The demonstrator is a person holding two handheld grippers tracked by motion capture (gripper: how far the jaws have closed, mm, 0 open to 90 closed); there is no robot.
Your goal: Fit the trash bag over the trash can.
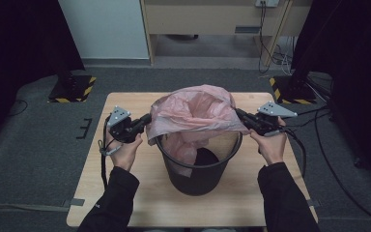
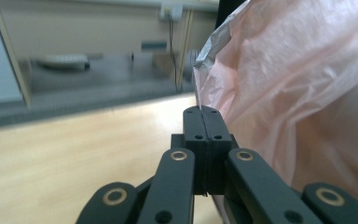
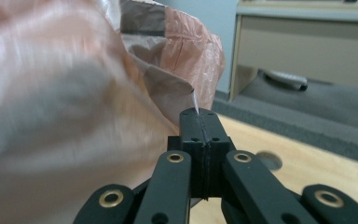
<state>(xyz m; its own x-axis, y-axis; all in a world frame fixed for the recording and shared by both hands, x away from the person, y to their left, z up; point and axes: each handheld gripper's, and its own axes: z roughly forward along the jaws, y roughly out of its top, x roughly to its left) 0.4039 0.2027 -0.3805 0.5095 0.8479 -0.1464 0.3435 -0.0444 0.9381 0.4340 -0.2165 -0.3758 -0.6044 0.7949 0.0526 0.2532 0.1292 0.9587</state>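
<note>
Both tools, left [image 1: 147, 120] & right [image 1: 238, 114], clamped on pink bag [image 1: 193, 113] edges betw. them.

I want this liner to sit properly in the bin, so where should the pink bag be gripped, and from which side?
Grip the pink bag by its thin open edge, one pinch on each opposite side, coming in level from outside the black bin. The film is loose and billowy, so only the edge gives a flat fold. The left claw and right claw look shut on it there.
</note>
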